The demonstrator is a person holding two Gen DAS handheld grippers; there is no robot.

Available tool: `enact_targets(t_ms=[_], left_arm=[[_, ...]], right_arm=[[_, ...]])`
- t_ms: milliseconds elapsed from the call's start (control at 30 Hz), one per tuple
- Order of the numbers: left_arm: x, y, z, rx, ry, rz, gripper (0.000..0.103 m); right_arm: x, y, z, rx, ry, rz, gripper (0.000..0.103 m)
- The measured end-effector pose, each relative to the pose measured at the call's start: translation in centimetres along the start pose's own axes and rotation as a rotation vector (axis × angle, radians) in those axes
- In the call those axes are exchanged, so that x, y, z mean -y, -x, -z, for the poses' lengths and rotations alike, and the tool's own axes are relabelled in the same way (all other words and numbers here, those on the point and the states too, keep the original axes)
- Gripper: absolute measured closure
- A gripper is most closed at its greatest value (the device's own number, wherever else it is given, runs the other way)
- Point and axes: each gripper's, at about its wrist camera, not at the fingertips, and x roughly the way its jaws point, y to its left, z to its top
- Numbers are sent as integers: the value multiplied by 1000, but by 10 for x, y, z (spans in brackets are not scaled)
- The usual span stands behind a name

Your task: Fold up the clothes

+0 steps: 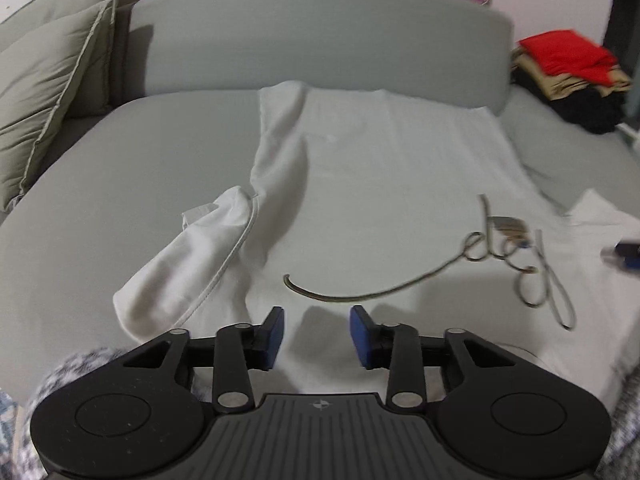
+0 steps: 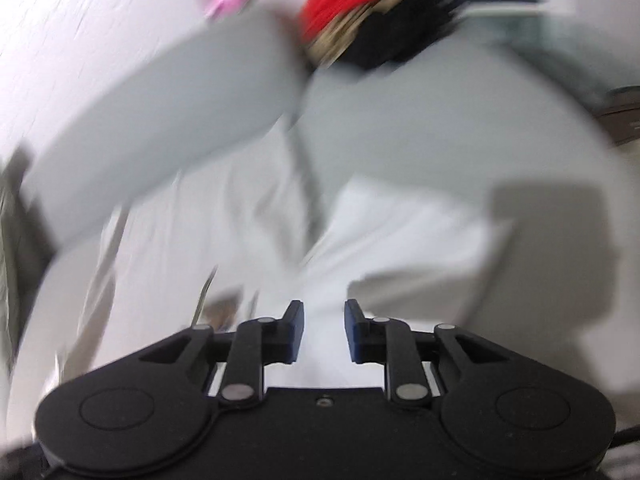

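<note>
A white T-shirt [image 1: 380,168] with a script print [image 1: 496,252] lies flat on the grey bed [image 1: 120,168]. Its left sleeve [image 1: 188,264] is folded over and rumpled. My left gripper [image 1: 317,332] is open and empty, just above the shirt's near edge. My right gripper [image 2: 324,330] is open and empty, over the shirt's right side [image 2: 400,248]; its view is blurred by motion. The right gripper's blue tip [image 1: 624,254] shows at the right edge of the left wrist view.
A grey headboard [image 1: 320,36] stands behind the shirt. Olive pillows [image 1: 44,80] lean at the left. A stack of folded red, tan and black clothes [image 1: 572,76] sits at the far right corner, and it also shows in the right wrist view [image 2: 360,12].
</note>
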Motion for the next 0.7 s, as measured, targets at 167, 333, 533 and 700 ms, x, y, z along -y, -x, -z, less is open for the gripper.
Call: enact_targets(t_ms=[167,333,533,700], left_arm=[[31,-6,23,-107,-193,18,75],[28,18,23,-104,-227,-10,78],[-33,72,11,85,-61,-29,67],[-112,88,-6,142,230,-2,53]], right_arm=[[-6,-44,25,-109,99,283,103],[0,-24,24,-122,71,282,99],[-15,17,29,-110,72,-42,64],[-33,4,35,-241,-23,-365,56]])
